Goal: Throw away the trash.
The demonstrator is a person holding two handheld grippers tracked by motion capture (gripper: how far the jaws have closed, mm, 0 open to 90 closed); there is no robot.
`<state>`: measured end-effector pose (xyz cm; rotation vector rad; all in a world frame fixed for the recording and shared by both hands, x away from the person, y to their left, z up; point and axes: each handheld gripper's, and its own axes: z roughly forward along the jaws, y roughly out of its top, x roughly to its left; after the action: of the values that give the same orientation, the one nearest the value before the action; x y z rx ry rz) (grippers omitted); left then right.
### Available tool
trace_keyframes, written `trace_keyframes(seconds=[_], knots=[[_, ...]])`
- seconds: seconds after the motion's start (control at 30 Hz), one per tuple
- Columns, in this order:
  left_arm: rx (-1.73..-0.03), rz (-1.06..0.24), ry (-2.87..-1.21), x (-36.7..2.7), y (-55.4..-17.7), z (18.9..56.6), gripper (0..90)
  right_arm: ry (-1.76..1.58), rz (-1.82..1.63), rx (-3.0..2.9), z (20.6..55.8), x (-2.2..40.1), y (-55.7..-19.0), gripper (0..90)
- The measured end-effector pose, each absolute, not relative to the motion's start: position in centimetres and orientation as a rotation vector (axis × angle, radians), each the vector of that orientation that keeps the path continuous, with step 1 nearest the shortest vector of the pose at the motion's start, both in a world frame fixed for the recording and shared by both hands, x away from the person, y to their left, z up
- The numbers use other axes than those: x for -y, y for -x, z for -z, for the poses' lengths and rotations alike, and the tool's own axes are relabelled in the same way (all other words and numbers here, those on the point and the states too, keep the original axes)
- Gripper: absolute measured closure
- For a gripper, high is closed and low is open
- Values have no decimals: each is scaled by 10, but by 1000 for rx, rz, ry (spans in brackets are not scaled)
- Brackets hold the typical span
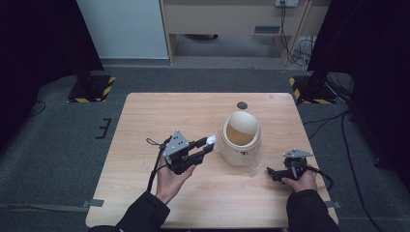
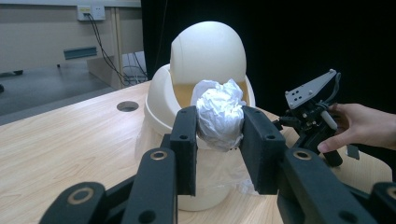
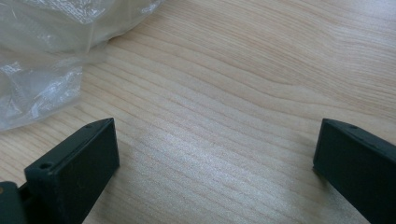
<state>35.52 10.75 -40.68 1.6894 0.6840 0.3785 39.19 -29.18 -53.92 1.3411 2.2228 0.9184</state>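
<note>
A cream bin [image 1: 240, 137] with a domed swing lid [image 2: 208, 53] stands on the wooden table [image 1: 145, 121], right of centre. My left gripper [image 1: 209, 143] is just left of the bin, shut on a crumpled white paper ball [image 2: 219, 113] held in front of the lid's opening. The same paper ball [image 1: 211, 139] is a small white spot at the jaw tips in the high view. My right gripper [image 1: 270, 172] rests low on the table to the bin's right, its jaws wide apart over bare wood [image 3: 224, 116], nothing between them.
A clear plastic liner [image 3: 42, 56] spills out around the bin's base [image 1: 252, 166], close to my right gripper. A small round hole [image 1: 242, 105] sits in the table's far side. Black stands [image 1: 92, 84] flank the far corners on the floor.
</note>
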Motion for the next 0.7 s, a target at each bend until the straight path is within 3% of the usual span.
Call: trace_keyframes(seconds=[0.7], knots=[[-672, -358, -1704, -75, -376, 408, 670, -1342, -919, -2223, 539, 292, -392, 5]])
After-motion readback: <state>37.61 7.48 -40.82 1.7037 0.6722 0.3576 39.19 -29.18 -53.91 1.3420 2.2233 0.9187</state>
